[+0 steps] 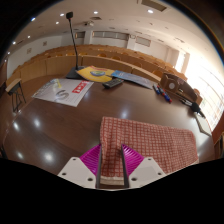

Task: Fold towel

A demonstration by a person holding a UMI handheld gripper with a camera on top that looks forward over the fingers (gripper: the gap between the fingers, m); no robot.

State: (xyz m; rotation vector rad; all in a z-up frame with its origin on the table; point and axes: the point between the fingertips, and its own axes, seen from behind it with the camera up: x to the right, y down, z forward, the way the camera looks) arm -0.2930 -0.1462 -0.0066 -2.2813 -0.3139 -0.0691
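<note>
A red-and-white checked towel (152,142) lies flat on the dark table (60,130), just ahead of the gripper and stretching to its right. Its near left part runs back between the fingers. My gripper (111,160) is low over the table at the towel's near edge. Both magenta-padded fingers (92,158) press on the strip of towel that fills the narrow gap between them.
Beyond the towel lie a white printed mat (63,91) and a yellow-and-blue round mat (97,73). A black stand (72,40) rises behind them. A brown box-like device (178,85) sits at the far right. A chair (14,90) stands at the left.
</note>
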